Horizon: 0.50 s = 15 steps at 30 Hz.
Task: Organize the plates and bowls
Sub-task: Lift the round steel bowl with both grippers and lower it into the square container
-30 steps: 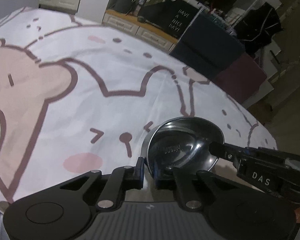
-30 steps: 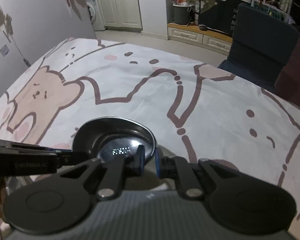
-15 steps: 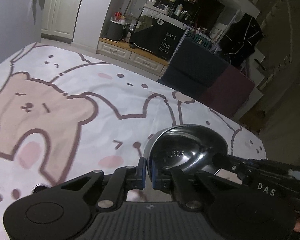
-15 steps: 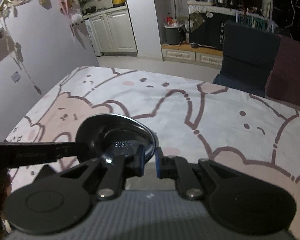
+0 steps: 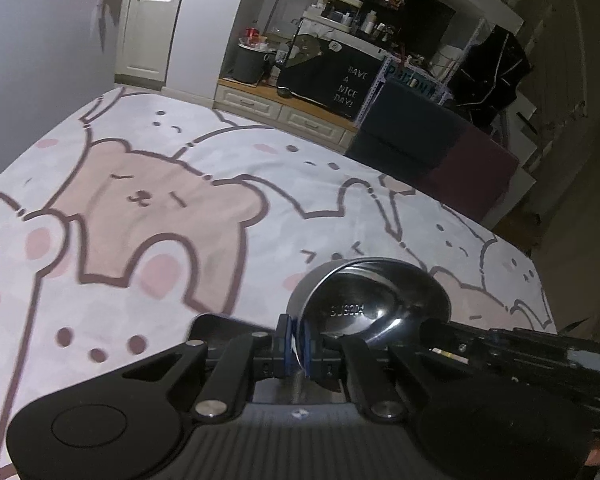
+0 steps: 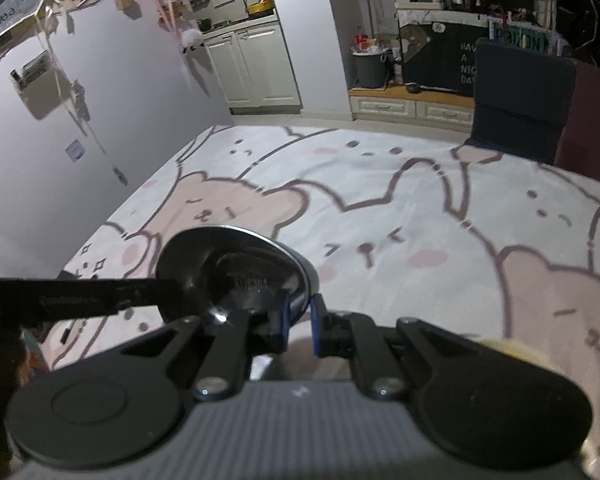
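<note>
A shiny steel bowl hangs above the bear-patterned tablecloth, carried by both grippers. My left gripper is shut on the bowl's near rim, its blue pads pinching the thin edge. In the same view my right gripper reaches in from the right and grips the opposite rim. In the right wrist view the bowl sits left of centre, tilted. My right gripper is shut on its right rim, and the left gripper comes in from the left edge.
The cloth-covered table stretches ahead. A dark blue chair and a maroon one stand at its far side. A wall hung with decorations runs along the left. Low white cabinets lie beyond.
Both grippers have lifted the bowl higher and carried it across the table. More of the room and the left wall has come into view. The grips on the rim look unchanged.
</note>
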Available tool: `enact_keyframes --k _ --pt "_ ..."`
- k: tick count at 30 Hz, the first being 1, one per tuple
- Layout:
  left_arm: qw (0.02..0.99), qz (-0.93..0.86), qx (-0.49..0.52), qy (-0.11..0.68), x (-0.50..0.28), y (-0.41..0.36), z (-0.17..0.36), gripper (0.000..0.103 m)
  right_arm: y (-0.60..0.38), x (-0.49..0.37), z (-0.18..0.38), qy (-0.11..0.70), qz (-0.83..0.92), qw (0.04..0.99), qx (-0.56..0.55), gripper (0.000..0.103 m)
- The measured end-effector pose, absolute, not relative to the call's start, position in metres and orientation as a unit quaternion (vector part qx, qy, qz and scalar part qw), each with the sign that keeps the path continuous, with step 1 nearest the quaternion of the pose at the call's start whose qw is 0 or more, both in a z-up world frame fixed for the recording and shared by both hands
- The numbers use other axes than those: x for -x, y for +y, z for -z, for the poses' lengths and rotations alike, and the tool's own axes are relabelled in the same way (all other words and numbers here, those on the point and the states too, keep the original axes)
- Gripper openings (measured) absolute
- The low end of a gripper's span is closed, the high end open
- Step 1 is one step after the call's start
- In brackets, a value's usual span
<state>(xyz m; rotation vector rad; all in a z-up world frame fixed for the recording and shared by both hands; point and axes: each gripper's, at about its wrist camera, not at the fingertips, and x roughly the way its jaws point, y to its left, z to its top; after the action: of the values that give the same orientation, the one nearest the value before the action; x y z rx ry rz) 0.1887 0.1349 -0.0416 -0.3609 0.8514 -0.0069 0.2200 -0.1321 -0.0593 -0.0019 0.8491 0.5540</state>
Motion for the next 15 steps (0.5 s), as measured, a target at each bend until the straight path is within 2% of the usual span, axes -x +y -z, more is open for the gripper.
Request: enact_keyframes --k 15 --pt "0.861 -0.03 0.16 0.482 -0.177 0.173 0.081 0.006 -0.071 -0.208 0.104 0.474 -0.286 0.833 0.006 0.013"
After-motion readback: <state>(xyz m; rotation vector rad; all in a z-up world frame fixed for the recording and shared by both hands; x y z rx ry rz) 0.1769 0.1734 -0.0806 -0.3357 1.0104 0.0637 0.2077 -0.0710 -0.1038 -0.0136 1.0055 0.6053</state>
